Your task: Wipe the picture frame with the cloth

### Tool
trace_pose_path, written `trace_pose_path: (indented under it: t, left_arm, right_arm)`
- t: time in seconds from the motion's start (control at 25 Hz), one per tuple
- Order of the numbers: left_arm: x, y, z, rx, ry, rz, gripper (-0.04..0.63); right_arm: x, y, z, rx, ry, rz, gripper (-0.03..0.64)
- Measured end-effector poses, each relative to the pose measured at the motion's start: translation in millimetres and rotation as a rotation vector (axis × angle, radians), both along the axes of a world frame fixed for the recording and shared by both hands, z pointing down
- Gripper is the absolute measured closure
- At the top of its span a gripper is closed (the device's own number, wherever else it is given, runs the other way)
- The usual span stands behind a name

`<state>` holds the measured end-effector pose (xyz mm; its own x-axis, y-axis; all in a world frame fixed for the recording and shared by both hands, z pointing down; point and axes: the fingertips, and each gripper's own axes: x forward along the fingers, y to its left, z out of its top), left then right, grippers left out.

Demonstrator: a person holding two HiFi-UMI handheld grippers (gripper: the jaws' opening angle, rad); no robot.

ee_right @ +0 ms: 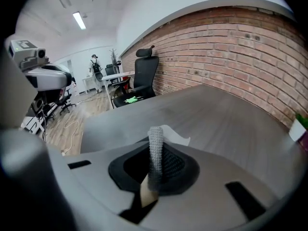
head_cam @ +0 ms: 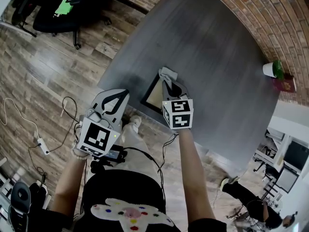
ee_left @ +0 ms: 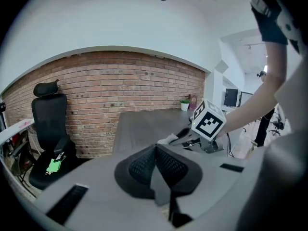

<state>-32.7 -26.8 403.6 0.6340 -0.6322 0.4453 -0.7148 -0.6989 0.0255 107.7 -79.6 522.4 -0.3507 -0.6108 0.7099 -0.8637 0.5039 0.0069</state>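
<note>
**Left tongs (head_cam: pixel 120 94) shut, right tongs (head_cam: pixel 169 82) on cloth (head_cam: pixel 168 73)**

Left tongs pressed together with nothing between them, held off the desk's (head_cam: pixel 207 47) near edge, over the wood floor (head_cam: pixel 43 81). Right tongs pinch the grey cloth, tips down at the far end of the frame (head_cam: pixel 155 94). Frame lies on the desk near that edge: dark border, tan centre. Cloth bunches past the tips.

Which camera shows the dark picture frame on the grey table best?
The head view: the dark rectangular picture frame lies flat near the table edge, partly under the right gripper. The right gripper view shows only a beige sliver; the left gripper view shows none clearly.
</note>
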Motion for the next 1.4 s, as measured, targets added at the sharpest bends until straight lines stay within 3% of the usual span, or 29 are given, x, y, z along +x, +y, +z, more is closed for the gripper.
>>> trace_pose_path:
  t: [0.88, 1.4]
  left_arm:
    - [6, -1, -4, 0.004, 0.008, 0.030, 0.584]
    - [-2, -2, -3, 0.001, 0.010, 0.019, 0.584]
  right_arm:
    - [61, 27, -2, -0.020, 0.023, 0.157, 0.592]
    - [31, 8, -3, -0.008, 0.012, 0.104, 0.592]
